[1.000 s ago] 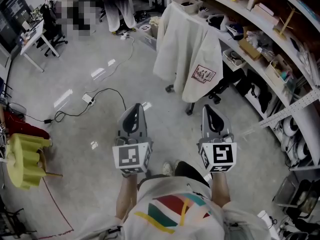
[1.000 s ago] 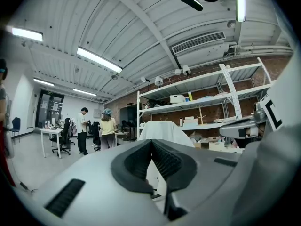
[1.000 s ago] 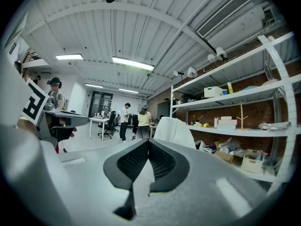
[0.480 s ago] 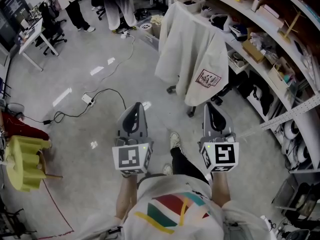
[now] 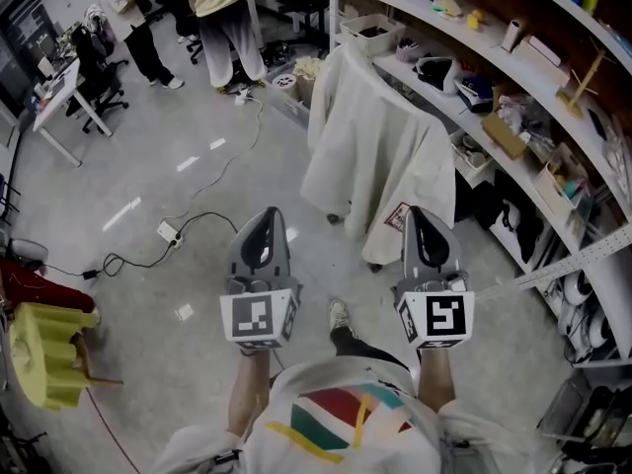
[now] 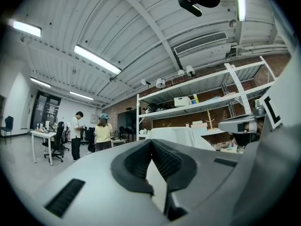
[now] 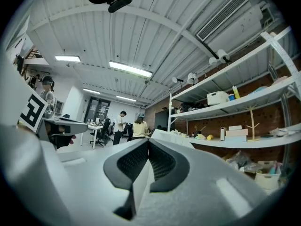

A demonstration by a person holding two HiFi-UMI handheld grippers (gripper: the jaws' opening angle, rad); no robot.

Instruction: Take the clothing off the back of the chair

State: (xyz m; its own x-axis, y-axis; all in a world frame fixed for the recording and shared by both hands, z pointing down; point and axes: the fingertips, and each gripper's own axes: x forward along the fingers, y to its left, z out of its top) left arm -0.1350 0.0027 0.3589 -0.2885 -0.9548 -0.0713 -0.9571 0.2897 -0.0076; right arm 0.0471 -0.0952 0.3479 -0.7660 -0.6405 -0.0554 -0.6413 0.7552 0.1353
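My left tongs (image 5: pixel 268 212) and right tongs (image 5: pixel 421 211) are both closed and empty. The white clothing (image 5: pixel 380 151) drapes the chair (image 5: pixel 337 217) just beyond them, to the right. If I arrive closed I'd only shove the cloth, and a sideways tug could roll the chair into the shelf (image 5: pixel 474 26).

floor: white power strip (image 5: pixel 167 232) with black cable (image 5: pixel 212 215) looping from it | left edge: yellow ribbed thing (image 5: pixel 44 349) below red cloth (image 5: pixel 25 284) | top left: white desk (image 5: pixel 57 77), black office chair (image 5: pixel 99 62) just beside | top: two persons standing, person in yellow top (image 5: pixel 219 8), person in white top (image 5: pixel 133 23) | right: long shelves (image 5: pixel 549 75) bearing white bin (image 5: pixel 372 34), cardboard box (image 5: pixel 505 134), paper roll (image 5: pixel 511 35)
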